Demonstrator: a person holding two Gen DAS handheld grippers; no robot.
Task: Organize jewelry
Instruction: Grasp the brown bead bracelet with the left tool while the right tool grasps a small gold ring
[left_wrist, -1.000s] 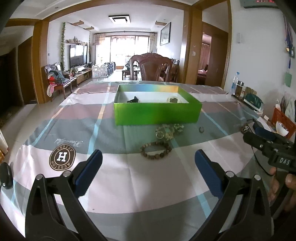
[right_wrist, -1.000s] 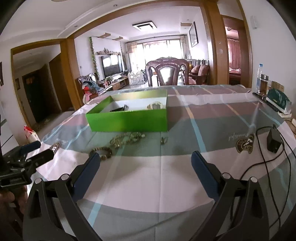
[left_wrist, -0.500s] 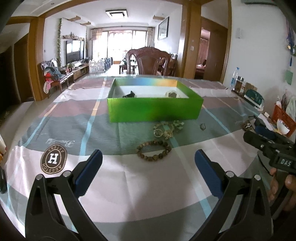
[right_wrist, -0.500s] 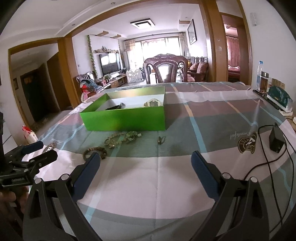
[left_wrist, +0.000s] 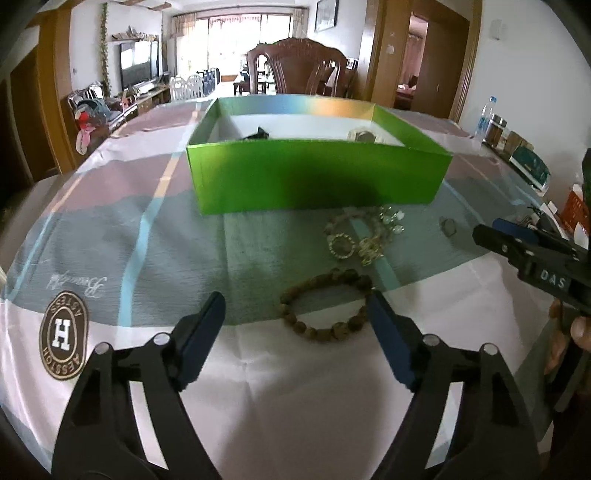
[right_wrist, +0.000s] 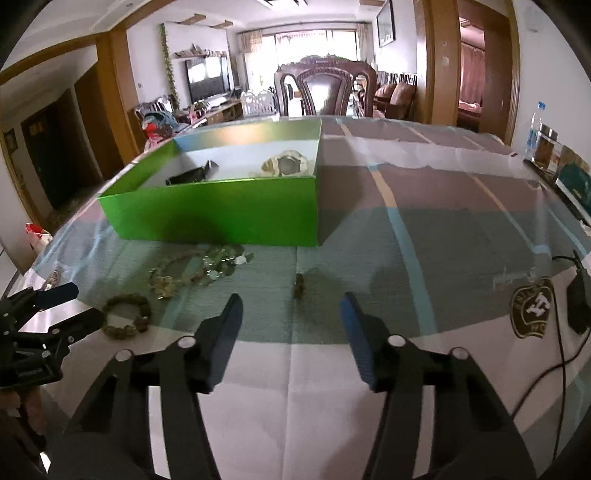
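Observation:
A green box (left_wrist: 317, 177) stands on the tablecloth and holds a dark item (left_wrist: 255, 134) and a watch (left_wrist: 364, 134). In front of it lie a brown bead bracelet (left_wrist: 325, 304), a pale bead and chain pile (left_wrist: 365, 236) and a small ring (left_wrist: 448, 226). My left gripper (left_wrist: 295, 317) is open and empty, its right finger close beside the bracelet. My right gripper (right_wrist: 291, 317) is open and empty, just short of the ring (right_wrist: 299, 286). The box (right_wrist: 221, 210), pile (right_wrist: 199, 269) and bracelet (right_wrist: 125, 317) also show in the right wrist view.
A wooden chair (left_wrist: 299, 66) stands behind the table. Bottles and a green case (left_wrist: 528, 166) sit at the right edge. A black adapter with its cable (right_wrist: 578, 299) lies at the right. The other gripper shows at each view's side (left_wrist: 532, 258) (right_wrist: 40, 317).
Both grippers have moved forward and lower toward the jewelry. The box and jewelry now look larger and closer. Both stay open.

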